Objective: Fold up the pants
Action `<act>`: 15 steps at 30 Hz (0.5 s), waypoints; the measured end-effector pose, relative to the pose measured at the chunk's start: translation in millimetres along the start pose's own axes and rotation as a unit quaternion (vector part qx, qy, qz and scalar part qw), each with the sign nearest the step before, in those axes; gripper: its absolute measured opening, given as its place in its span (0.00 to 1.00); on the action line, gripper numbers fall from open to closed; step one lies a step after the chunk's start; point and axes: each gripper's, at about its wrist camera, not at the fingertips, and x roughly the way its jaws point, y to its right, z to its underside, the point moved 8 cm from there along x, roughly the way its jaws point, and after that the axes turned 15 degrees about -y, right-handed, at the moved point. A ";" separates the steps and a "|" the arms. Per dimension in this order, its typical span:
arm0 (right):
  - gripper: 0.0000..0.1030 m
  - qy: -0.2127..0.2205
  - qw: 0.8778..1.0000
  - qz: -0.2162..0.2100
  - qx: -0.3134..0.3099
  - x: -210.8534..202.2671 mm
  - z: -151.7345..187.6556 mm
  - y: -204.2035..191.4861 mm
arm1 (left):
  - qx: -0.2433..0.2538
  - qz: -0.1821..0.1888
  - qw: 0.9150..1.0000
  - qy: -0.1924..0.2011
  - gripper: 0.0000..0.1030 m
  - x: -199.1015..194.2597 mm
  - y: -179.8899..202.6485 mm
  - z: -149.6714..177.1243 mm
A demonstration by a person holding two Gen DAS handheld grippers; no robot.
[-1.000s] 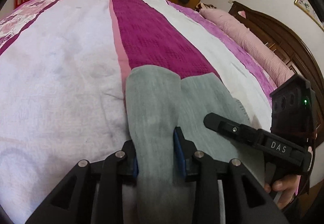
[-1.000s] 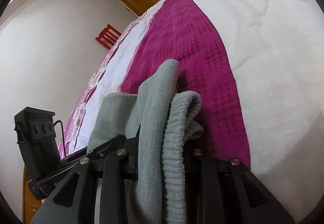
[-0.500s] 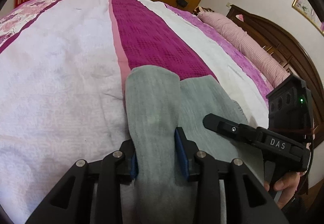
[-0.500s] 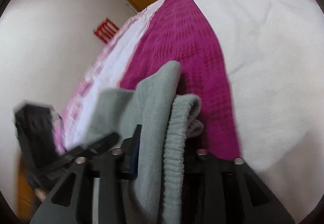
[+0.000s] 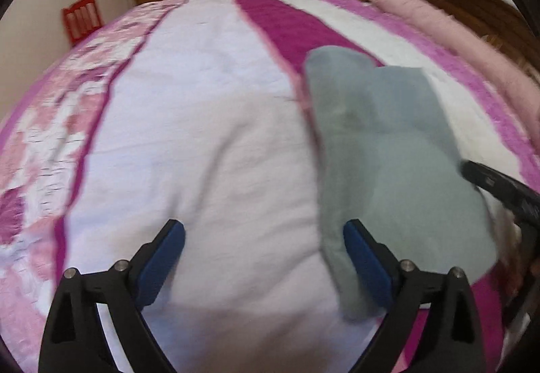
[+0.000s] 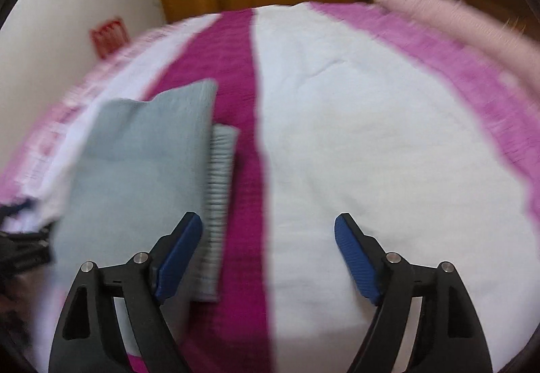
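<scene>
A bed (image 5: 209,143) covered by a white spread with magenta stripes carries the folded grey pants (image 5: 381,143), which lie flat across a magenta stripe, and a long pink bolster (image 5: 449,35) along the headboard side.

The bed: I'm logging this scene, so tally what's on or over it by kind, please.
Grey pants: 1
Pink bolster pillow: 1
Hand-held grippers: 2, the left hand-held gripper and the right hand-held gripper, both with jaws opening and nothing between them
Total: 4
</scene>
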 end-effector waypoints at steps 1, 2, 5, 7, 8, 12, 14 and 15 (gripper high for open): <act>0.78 -0.001 0.999 0.034 -0.008 -1.7 -1.8 1.9 | -0.002 -0.039 0.999 0.001 0.94 -0.8 -5.6 -0.3; 0.78 0.018 0.999 0.025 -0.032 -8.8 -4.9 -1.8 | -0.005 -0.105 0.994 -0.002 0.94 1.4 -15.0 0.7; 0.70 0.071 0.995 -0.009 -0.065 -27.8 -20.1 -13.2 | -0.024 -0.080 0.996 0.028 0.76 -3.0 -25.0 -0.2; 0.32 0.103 0.989 -0.042 -0.096 -39.5 -33.1 -27.4 | -0.056 -0.014 0.995 0.079 0.54 -20.1 -29.0 -7.9; 0.21 0.119 0.986 -0.054 -0.105 -43.4 -38.7 -34.6 | -0.073 0.029 0.991 0.111 0.48 -31.2 -30.2 -16.1; 0.03 0.103 0.977 -0.122 -0.143 -25.0 -45.6 -68.1 | -0.051 0.202 0.960 0.187 0.38 -59.8 -3.8 -69.5; 0.00 0.067 0.979 -0.104 -0.160 3.3 -35.4 -72.4 | -0.008 0.225 0.954 0.198 0.20 -54.0 16.0 -79.8; 0.00 0.053 0.981 -0.102 -0.156 16.9 -33.0 -66.5 | 0.014 0.194 0.963 0.186 0.18 -36.1 24.9 -84.1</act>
